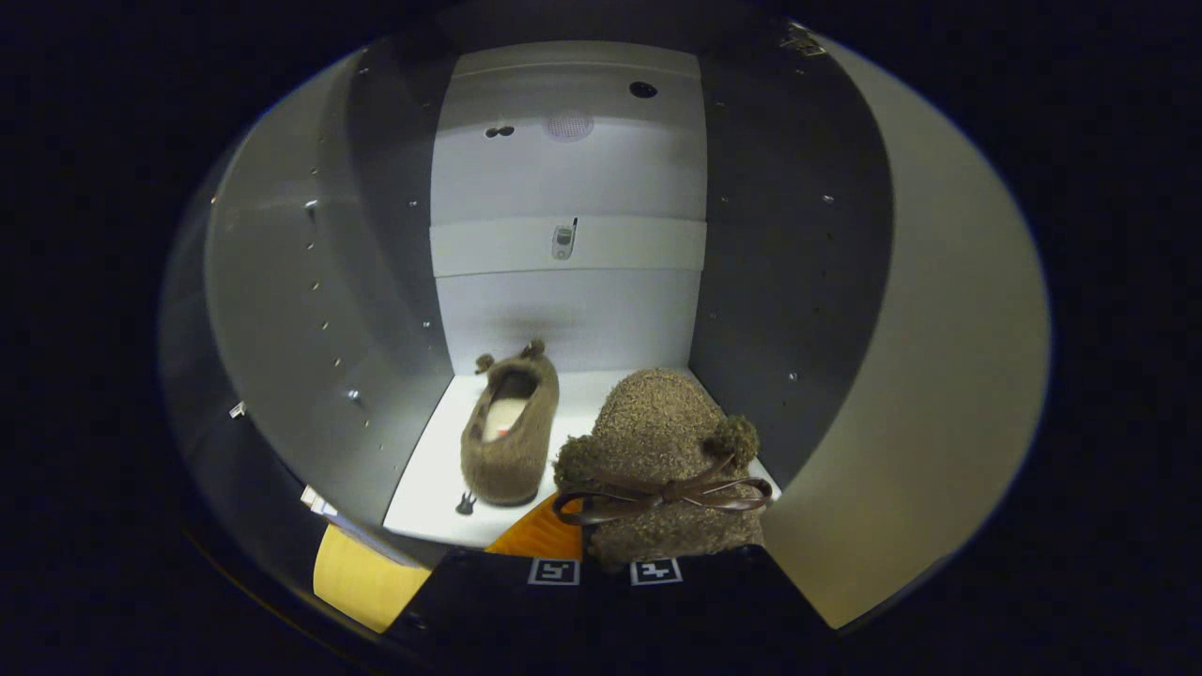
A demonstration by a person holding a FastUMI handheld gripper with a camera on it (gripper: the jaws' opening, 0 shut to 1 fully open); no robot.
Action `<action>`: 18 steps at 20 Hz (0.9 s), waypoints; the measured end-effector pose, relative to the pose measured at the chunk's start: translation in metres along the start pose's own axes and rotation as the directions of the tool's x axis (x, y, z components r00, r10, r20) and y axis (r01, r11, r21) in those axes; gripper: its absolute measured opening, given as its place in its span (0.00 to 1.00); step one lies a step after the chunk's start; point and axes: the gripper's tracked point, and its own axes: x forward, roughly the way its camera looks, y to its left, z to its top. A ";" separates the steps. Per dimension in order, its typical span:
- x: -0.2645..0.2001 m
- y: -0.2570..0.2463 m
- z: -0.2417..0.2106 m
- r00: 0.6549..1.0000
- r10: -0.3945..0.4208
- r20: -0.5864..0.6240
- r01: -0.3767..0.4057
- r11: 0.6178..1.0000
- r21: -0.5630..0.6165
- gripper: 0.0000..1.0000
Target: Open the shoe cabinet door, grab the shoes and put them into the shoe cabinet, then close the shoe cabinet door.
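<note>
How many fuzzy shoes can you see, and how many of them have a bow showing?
Fuzzy brown shoes on the cabinet shelf: 1, the shoe beyond the fingers
Fuzzy brown shoes with a bow showing: 1, the shoe between the gripper's fingers
Total: 2 shoes

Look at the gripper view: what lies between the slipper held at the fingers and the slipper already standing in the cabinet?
Nothing lies there. In the gripper view, only a bare strip of the white cabinet floor separates the held slipper at the gripper from the standing slipper.
</note>
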 end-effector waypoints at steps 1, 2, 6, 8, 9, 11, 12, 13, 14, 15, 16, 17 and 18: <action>0.011 -0.002 0.008 1.000 -0.005 0.002 0.005 1.000 -0.001 0.05; 0.023 -0.002 0.015 1.000 -0.004 0.003 0.004 1.000 -0.001 0.05; 0.074 0.003 0.042 1.000 -0.008 0.016 0.008 1.000 -0.016 0.04; 0.098 0.005 0.047 1.000 -0.008 0.009 0.008 1.000 -0.020 0.04; 0.108 0.005 0.046 1.000 -0.008 0.000 0.008 1.000 -0.019 0.04; 0.131 0.001 0.040 1.000 -0.014 -0.028 0.014 1.000 -0.007 0.04; 0.142 -0.002 0.033 0.998 -0.023 -0.052 0.023 1.000 0.003 0.04; 0.151 -0.006 0.026 0.996 -0.031 -0.078 0.031 0.999 0.008 0.04; 0.162 -0.009 0.019 0.994 -0.032 -0.102 0.033 0.999 0.012 0.04; 0.170 -0.011 0.011 0.991 -0.033 -0.129 0.034 0.999 0.013 0.04; 0.177 -0.012 0.003 0.987 -0.035 -0.155 0.038 0.999 0.015 0.04; 0.181 -0.015 -0.001 0.983 -0.039 -0.177 0.043 0.999 0.019 0.04; 0.186 -0.014 -0.004 0.982 -0.039 -0.186 0.045 0.999 0.028 0.04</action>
